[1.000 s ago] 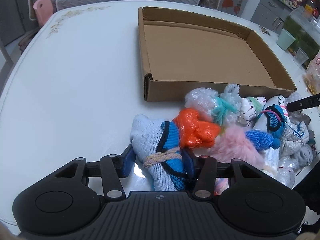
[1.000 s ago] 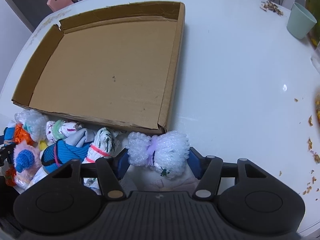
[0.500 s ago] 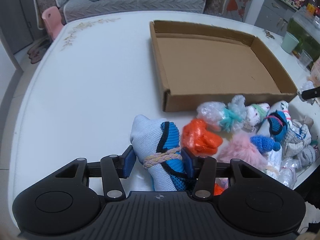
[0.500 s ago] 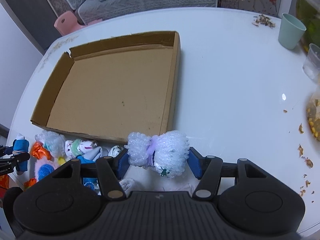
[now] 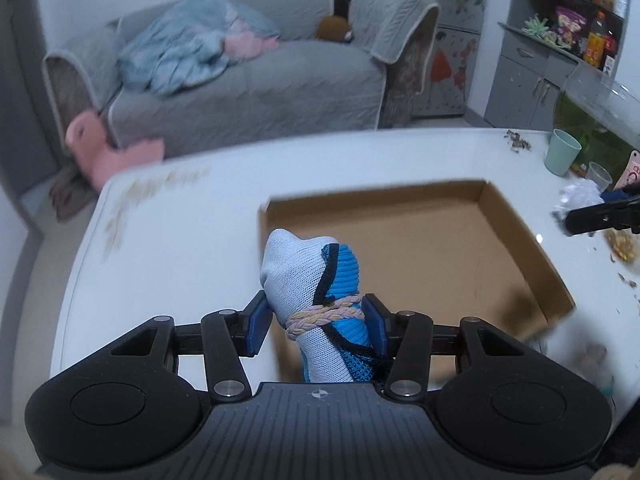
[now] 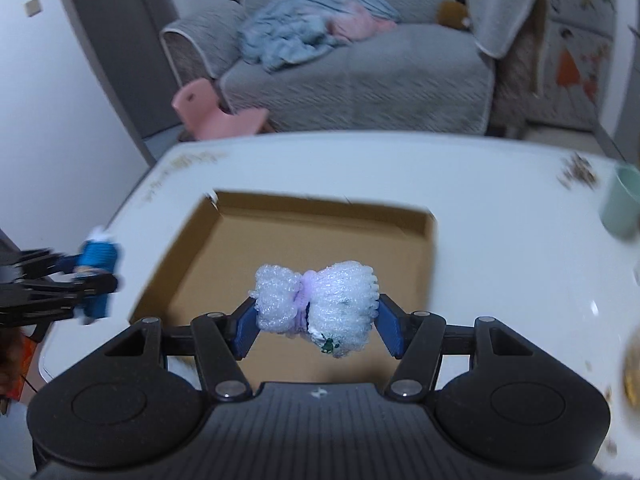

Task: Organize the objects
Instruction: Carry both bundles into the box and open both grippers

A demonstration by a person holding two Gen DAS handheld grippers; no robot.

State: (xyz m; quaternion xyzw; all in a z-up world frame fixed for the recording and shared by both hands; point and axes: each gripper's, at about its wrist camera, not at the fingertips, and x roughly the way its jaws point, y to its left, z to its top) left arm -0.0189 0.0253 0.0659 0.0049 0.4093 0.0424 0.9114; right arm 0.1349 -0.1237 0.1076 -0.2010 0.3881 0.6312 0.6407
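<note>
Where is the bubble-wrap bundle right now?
In the right wrist view the bubble-wrap bundle is clamped between the right gripper's fingers, held in the air over the near part of the empty cardboard tray on the white table.

We note the sock bundle [image 5: 310,276] with its lower end hidden behind our left gripper [image 5: 316,322], cardboard box [image 5: 400,240] near wall blurred, green cup [image 6: 622,204] cut by the frame edge, shelf items [image 5: 568,24] too small to identify
</note>
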